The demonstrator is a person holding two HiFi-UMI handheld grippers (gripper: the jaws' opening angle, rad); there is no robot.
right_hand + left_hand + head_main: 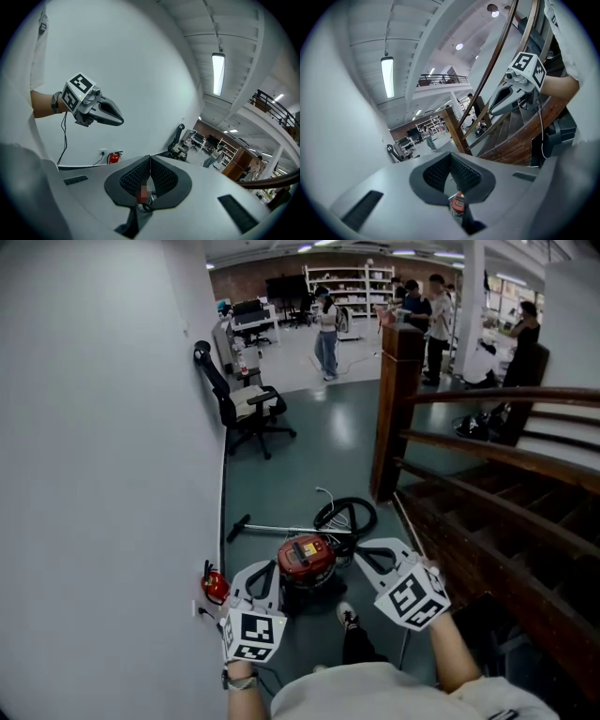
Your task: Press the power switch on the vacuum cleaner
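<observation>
Two tongs are flanking the vacuum cleaner (305, 559) in the head view; I am holding the left tongs (274, 564) and the right tongs (357, 548) above the floor (309, 456), each with its pads pressed together and nothing between them. The red canister is standing on the floor between the two tips, ahead of and below both, beside the wall (103, 427). The left tip is appearing just beside the canister's left flank; the right tip is sitting near its right flank, so the left hand is looking slightly nearer. The hose (345, 517) is looping behind the body; the wand (272, 529) is lying crosswise beyond it. The switch itself is too small for me to pick out on the top panel; I am judging that any press means bringing a closed tip downward and forward onto that panel.
</observation>
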